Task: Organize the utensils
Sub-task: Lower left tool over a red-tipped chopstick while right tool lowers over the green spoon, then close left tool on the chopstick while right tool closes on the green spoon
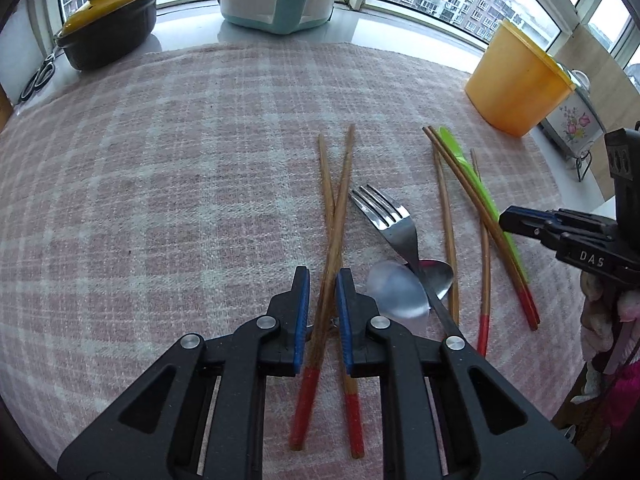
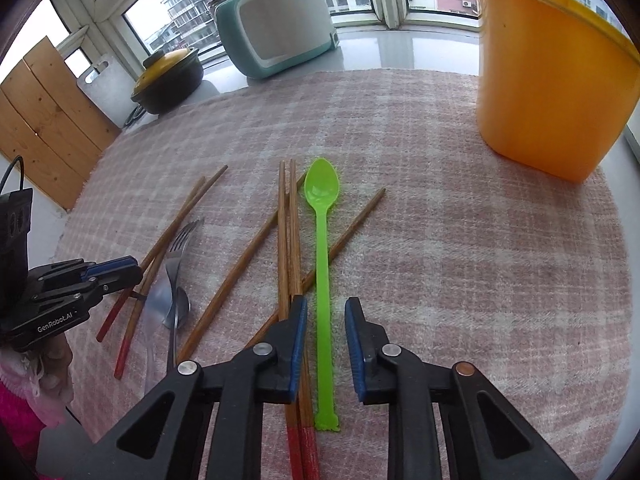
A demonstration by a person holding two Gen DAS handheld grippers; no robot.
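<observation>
Wooden crossed chopsticks (image 1: 334, 216), light, stiff, roll-prone, lie at 12 o'clock, pinched near their crossing by left gripper (image 1: 322, 280). Right gripper (image 2: 326, 308) straddles slippery green spoon (image 2: 322, 248), pads apart; grip mid-handle.

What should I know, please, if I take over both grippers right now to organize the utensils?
Left gripper: jaws narrow around the crossed chopsticks; grip unclear.
Right gripper: open, jaws straddling the green spoon, not touching it.
Fork, metal spoon, clear spoon and other chopsticks lie loose on the cloth; orange tub stands beyond.
Done: nothing looks sorted yet. Left: everything.
</observation>
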